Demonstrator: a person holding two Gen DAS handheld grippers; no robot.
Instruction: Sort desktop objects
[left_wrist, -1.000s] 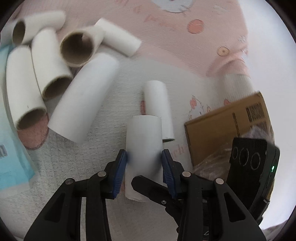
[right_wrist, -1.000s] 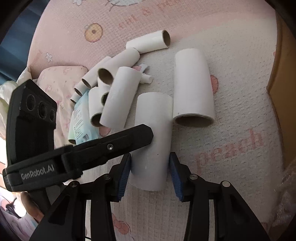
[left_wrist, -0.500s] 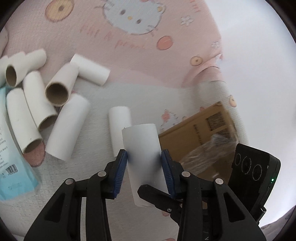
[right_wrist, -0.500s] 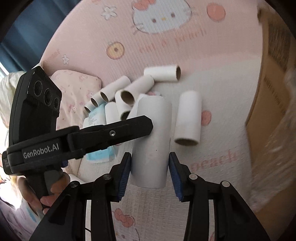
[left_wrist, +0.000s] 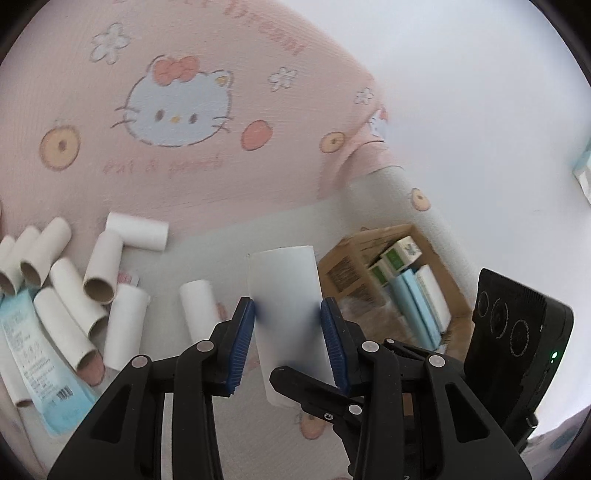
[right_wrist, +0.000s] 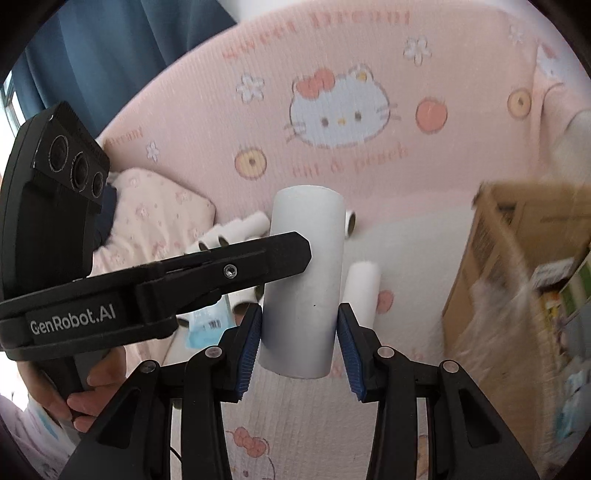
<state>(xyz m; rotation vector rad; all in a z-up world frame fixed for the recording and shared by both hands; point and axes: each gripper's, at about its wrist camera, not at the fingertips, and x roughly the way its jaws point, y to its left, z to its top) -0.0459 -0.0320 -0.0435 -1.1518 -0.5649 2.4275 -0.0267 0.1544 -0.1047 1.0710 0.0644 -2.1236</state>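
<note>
Black plastic body of my left gripper (right_wrist: 155, 291): "GenRobot.AI" in white
Pink cartoon-cat blanket (right_wrist: 369, 158): red lettering, blurred, roughly "Sweet Dream"
Light-blue flat packet (left_wrist: 33, 354): barcode, unreadable

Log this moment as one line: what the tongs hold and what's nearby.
left tongs: shut on white tube | right tongs: shut on same tube, clear of blanket | loose tubes: lying left | cardboard box: right, open

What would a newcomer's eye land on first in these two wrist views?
The large white cardboard tube, clamped by both the right gripper and left gripper, lifted above the pink cartoon-cat blanket. Next, the pile of smaller tubes at left, and the open cardboard box at right.
</note>
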